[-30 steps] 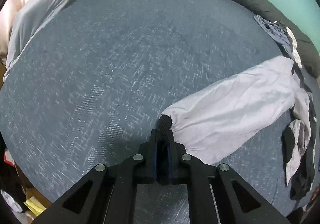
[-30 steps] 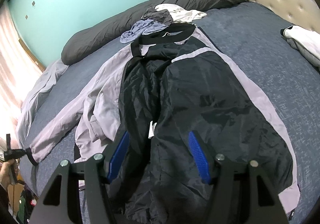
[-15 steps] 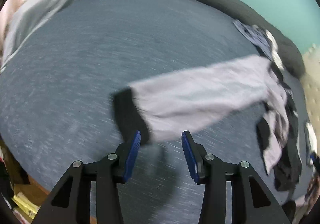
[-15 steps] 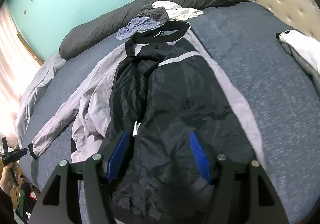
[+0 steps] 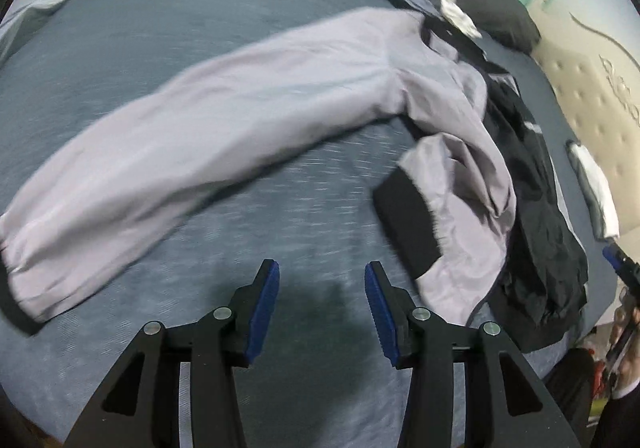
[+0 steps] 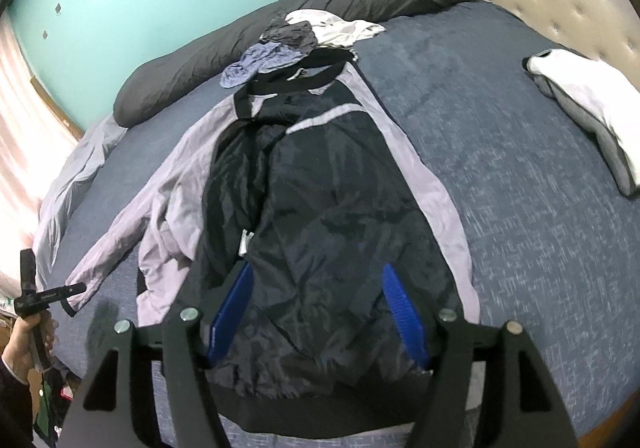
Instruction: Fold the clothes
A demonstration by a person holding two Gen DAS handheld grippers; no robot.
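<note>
The jacket [image 6: 328, 216], black with lilac-grey panels, lies spread down the middle of the right wrist frame on the blue bed [image 6: 500, 168], collar toward the top. One long sleeve [image 5: 208, 136] stretches flat toward the left edge of the left wrist frame; a second cuffed bit [image 5: 412, 216] is bunched at centre right. Left gripper [image 5: 322, 302] hangs wide and empty over bare bedding at bottom centre, right gripper [image 6: 316, 312] wide too, over the hem. Looks like the sleeve-arranging stage; the next move probably calls for bringing a sleeve in across the body. Loose clothes [image 6: 288, 44] sit upper centre, a folded pile [image 6: 588, 100] at right.
</note>
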